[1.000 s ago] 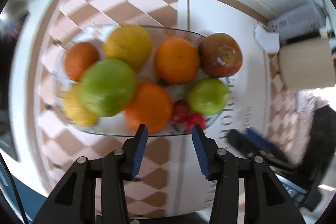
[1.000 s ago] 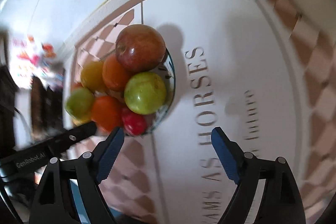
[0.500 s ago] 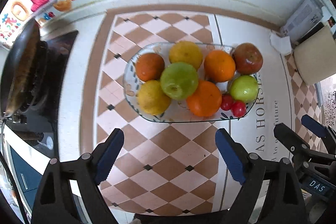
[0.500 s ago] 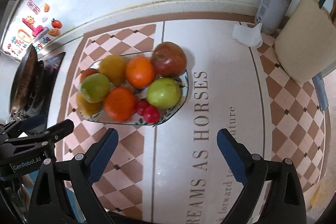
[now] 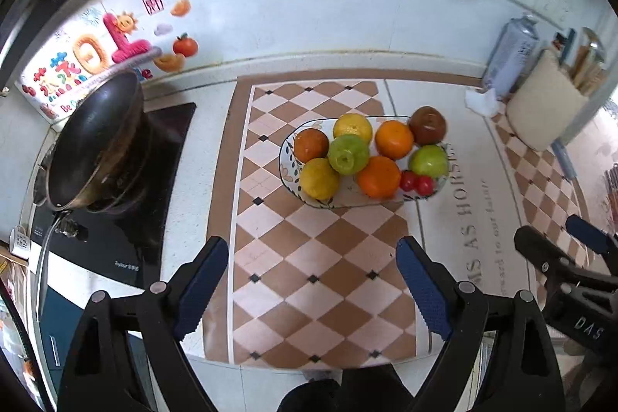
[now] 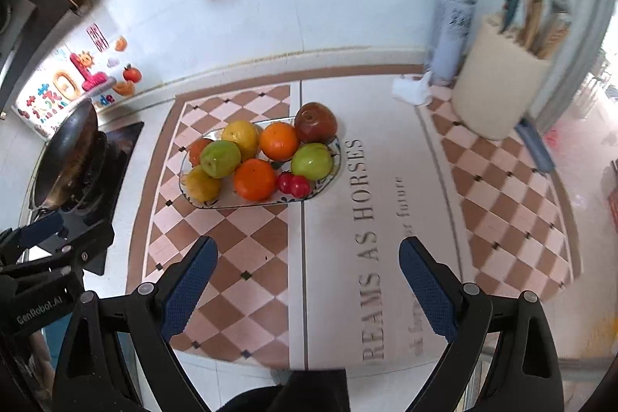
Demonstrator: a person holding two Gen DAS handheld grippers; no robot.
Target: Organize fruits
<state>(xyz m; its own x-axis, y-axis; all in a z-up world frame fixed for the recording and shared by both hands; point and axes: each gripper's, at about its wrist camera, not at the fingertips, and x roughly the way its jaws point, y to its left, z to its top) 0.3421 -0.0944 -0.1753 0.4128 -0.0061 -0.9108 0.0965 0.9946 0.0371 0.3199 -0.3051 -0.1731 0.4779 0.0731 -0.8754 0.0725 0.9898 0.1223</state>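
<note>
An oval patterned plate (image 5: 287,172) (image 6: 328,180) sits on the counter, piled with fruit: a green apple (image 5: 348,154) (image 6: 220,159) on top, oranges (image 5: 378,177) (image 6: 255,179), lemons (image 5: 319,178), a second green apple (image 5: 428,161) (image 6: 312,161), a dark red apple (image 5: 427,126) (image 6: 315,122) and small red fruits (image 5: 417,182) (image 6: 293,183). My left gripper (image 5: 311,280) is open and empty, well back from the plate. My right gripper (image 6: 307,280) is open and empty, also back from the plate, to its right.
A black wok (image 5: 96,145) sits on a stove (image 5: 116,238) at the left. A spray can (image 6: 452,29), a crumpled tissue (image 6: 411,89) and a cream utensil holder (image 6: 498,91) stand at the back right. The tiled wall rises behind.
Both grippers have pulled back and up from the plate, which now looks smaller and farther. The left jaws opened wide from a narrow gap. The fruit has not moved.
</note>
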